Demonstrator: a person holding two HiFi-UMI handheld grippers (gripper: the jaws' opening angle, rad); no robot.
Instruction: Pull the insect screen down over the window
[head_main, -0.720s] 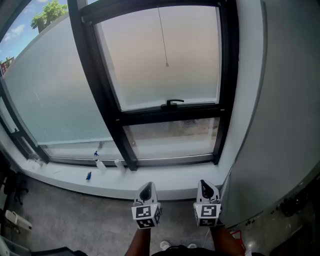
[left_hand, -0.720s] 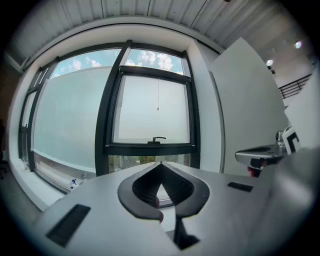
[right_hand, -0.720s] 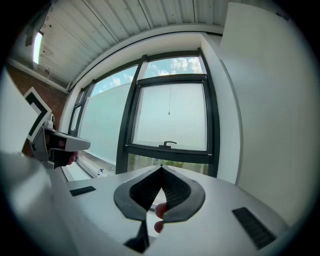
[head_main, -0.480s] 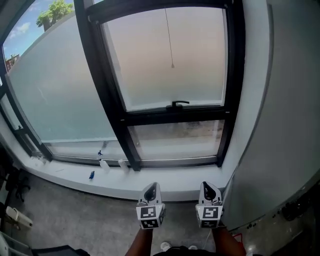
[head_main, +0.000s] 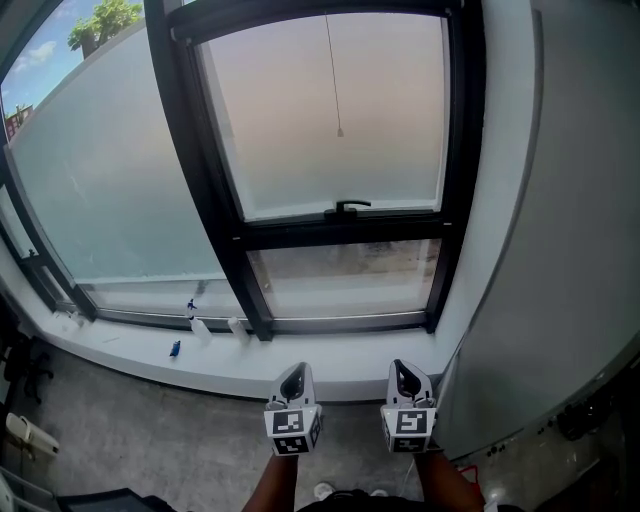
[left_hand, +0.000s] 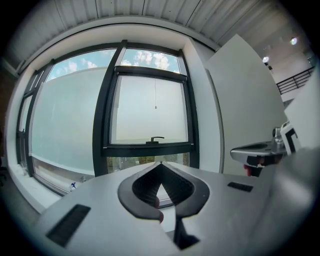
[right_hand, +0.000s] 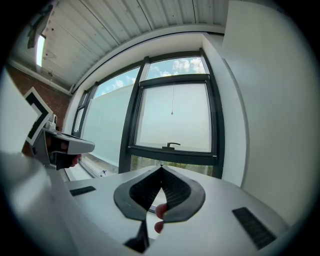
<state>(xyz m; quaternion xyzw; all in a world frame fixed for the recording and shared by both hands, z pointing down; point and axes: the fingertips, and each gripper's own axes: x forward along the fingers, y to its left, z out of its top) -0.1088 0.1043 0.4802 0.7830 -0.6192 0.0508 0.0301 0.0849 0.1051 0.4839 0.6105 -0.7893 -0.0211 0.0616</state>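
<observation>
Both tongs are pressed together and empty: left gripper (head_main: 293, 375) and right gripper (head_main: 406, 370) sit at lower centre, well apart from the window (head_main: 300, 150). A thin cord (head_main: 333, 80) hangs down its upper pane; the insect screen itself cannot be made out.

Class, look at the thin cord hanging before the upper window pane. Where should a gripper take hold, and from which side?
Grip the cord just above the small knob at its lower end, coming from the room side with a jaw on each side. It hangs free and vertical, and the knob should stop the jaws slipping in a downward pull.
</observation>
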